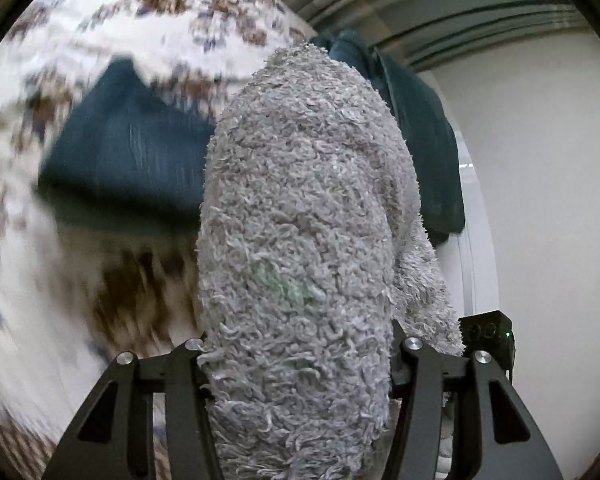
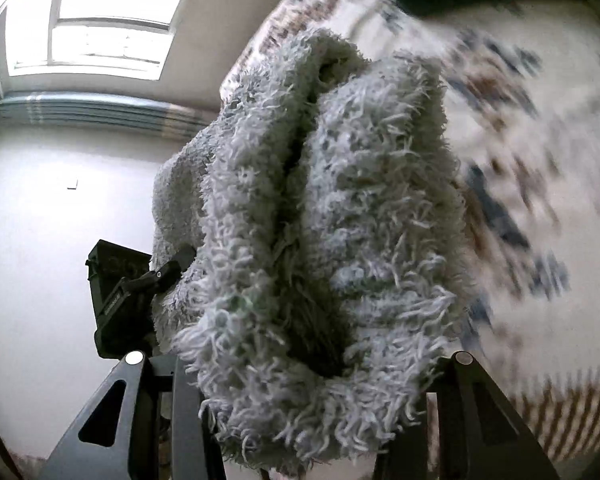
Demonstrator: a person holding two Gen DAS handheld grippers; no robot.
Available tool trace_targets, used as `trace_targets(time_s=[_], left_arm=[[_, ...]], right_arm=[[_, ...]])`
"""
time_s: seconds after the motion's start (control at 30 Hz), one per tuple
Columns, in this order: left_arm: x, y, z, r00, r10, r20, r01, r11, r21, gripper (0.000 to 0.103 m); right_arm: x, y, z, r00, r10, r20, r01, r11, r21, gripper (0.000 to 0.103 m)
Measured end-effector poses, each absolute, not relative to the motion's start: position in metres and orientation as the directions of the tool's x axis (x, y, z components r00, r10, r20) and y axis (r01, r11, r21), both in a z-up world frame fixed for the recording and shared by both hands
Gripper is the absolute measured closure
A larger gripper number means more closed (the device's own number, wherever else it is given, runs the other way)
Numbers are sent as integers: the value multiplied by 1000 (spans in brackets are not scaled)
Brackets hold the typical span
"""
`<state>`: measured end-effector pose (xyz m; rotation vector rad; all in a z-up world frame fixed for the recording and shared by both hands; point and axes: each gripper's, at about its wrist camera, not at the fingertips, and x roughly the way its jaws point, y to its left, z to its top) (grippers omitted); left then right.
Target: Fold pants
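The pants [image 1: 300,200] are thick grey shaggy fleece. In the left wrist view a bunched fold of them fills the space between the black fingers [image 1: 180,364], and my left gripper [image 1: 300,348] is shut on it. In the right wrist view the same fleecy pants [image 2: 340,220] are gathered in two thick folds, and my right gripper [image 2: 300,364] is shut on them. The fabric hides the fingertips of both grippers. The pants hang lifted above the patterned surface. The other gripper's black body shows at each view's edge [image 1: 488,334] [image 2: 128,292], close beside the fleece.
A dark teal garment [image 1: 132,152] lies on the white cover with brown and blue pattern [image 1: 80,32], and another teal piece [image 1: 428,140] hangs behind the fleece. A pale wall [image 2: 40,220], a window [image 2: 108,20] and a striped curtain rail [image 1: 460,12] lie beyond.
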<state>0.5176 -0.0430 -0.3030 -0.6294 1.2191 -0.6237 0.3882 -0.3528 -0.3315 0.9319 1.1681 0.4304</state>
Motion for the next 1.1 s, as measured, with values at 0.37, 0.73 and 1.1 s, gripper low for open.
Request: trace_targets(time_s=[0.37,0.73,1.1], left_arm=[[701,25,-369,188,-568,-801,27,818,-574,42],[663,22,-343,322,-248,-914,58,968,-243,9],[589,10,-291,446,-39,-894,17,999,-35,9]], right_arm=[[601,-295,-388,364,677,-640,206,612,764,56],[621,-264,-397,224,351,-909,228,888,399,6],[538,-235,-264,398,-79,-914,198,980,1,5]])
